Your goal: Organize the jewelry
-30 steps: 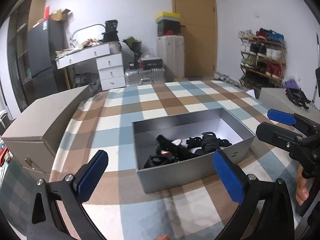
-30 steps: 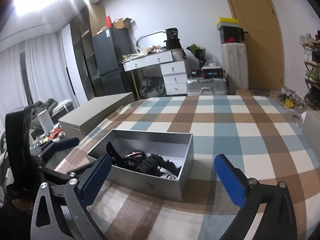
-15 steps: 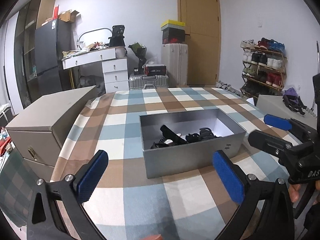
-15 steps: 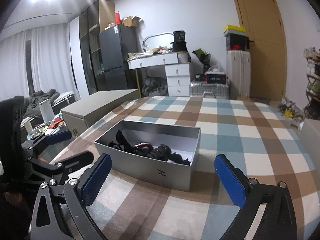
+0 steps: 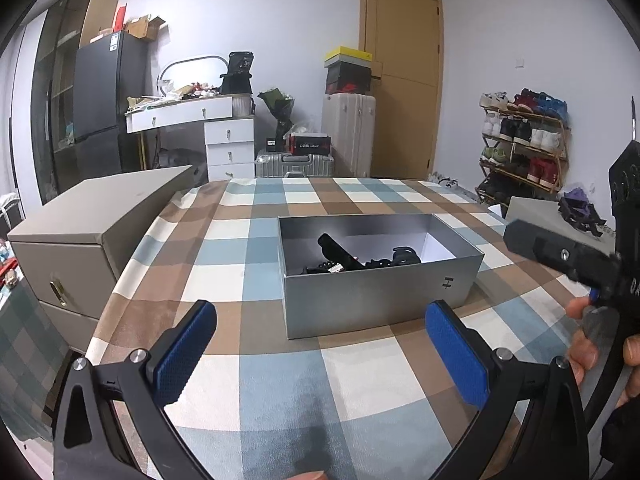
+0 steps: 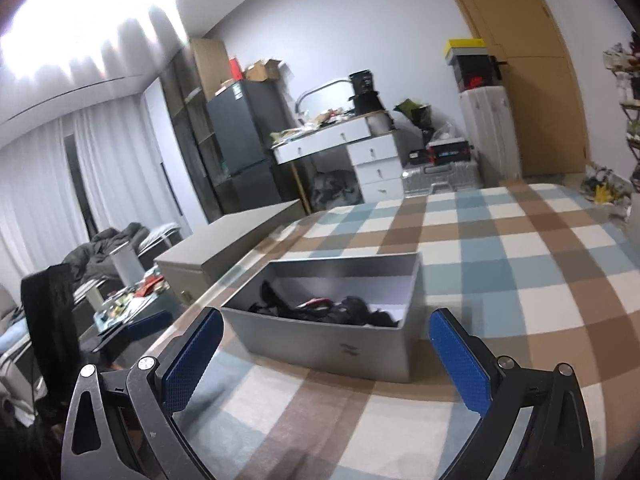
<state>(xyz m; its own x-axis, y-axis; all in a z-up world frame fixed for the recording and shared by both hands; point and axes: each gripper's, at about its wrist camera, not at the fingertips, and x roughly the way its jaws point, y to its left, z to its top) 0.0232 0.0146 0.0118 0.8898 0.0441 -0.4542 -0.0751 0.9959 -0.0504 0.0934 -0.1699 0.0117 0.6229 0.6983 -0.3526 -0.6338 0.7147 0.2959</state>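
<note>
An open silver box (image 5: pixel 376 296) (image 6: pixel 332 344) sits on the checked tablecloth and holds a heap of black items (image 5: pixel 352 260) (image 6: pixel 328 310), one with a red part. My left gripper (image 5: pixel 320 354) hovers open in front of the box's near wall, its blue pads wide apart and empty. My right gripper (image 6: pixel 326 356) is also open and empty, a little short of the box's near corner. In the left wrist view the right gripper's body (image 5: pixel 560 258) and the hand (image 5: pixel 588 344) holding it show at the right edge.
A closed beige drawer box (image 5: pixel 92 224) (image 6: pixel 228 240) stands at the table's left side. A grey box (image 5: pixel 536 208) lies at the right edge. Behind the table are a white dresser (image 5: pixel 224 136), suitcases (image 5: pixel 348 136), a shoe rack (image 5: pixel 524 148) and a door.
Both grippers pulled back and rose, tilting up, so the box appears farther away and lower. The right gripper also rolled, tilting its view. Both stayed open.
</note>
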